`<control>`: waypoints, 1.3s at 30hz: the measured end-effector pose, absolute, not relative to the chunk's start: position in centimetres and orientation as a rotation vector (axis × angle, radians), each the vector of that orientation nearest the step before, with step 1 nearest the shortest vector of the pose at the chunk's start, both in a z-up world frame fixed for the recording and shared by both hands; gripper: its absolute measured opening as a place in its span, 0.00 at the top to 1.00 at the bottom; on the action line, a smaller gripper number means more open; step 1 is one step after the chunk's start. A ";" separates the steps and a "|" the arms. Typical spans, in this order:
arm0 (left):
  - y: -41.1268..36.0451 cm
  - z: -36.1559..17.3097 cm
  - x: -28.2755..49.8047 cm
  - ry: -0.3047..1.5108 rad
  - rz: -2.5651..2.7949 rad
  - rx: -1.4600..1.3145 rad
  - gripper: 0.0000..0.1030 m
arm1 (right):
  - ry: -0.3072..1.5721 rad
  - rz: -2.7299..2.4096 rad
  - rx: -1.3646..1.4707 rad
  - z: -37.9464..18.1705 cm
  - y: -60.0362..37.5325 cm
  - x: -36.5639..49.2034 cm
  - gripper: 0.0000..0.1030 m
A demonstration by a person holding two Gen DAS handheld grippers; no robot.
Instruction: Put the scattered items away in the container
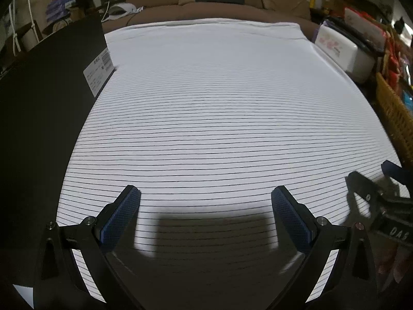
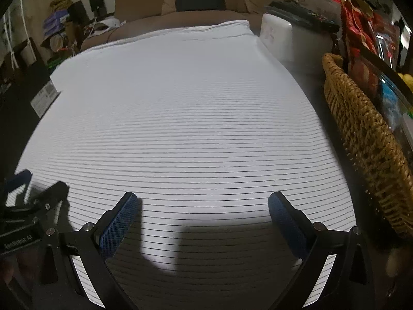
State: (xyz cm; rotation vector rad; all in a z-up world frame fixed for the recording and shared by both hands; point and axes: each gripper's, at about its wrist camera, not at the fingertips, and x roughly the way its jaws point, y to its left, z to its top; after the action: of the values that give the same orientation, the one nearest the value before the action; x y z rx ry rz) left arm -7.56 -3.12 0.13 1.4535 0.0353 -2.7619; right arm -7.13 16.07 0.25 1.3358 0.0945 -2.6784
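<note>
With both the left gripper (image 1: 205, 193) and the right gripper (image 2: 202, 200) held spread and empty over the bare striped cloth (image 2: 180, 103), no scattered items are seen, the basket (image 2: 366, 139) lies right, so searching seems required next.

Matt white cloth (image 1: 206, 90) with thin dark stripes covers the worktop. The basket (image 2: 366, 139) is rough woven wicker. The finger pads (image 1: 121, 219) are blue textured rubber on black plastic arms with shiny metal screws. The black box (image 1: 38, 116) looks matt with a paper label.
</note>
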 end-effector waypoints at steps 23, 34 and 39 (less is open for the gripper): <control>-2.7 0.1 -7.4 0.040 -2.756 1.452 0.00 | 0.118 -2.681 1.346 0.1 15.7 -7.4 0.00; -2.7 0.1 -7.4 0.040 -2.756 1.452 0.00 | 0.118 -2.681 1.346 0.1 15.7 -7.5 0.00; -2.7 0.1 -7.4 0.040 -2.756 1.452 0.00 | 0.118 -2.681 1.346 0.1 15.7 -7.5 0.00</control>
State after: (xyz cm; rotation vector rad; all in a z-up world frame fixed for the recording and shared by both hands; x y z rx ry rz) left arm -7.42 -2.73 0.09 1.4521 0.0401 -2.7564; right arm -7.47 15.75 0.07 1.3456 0.1180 -2.6812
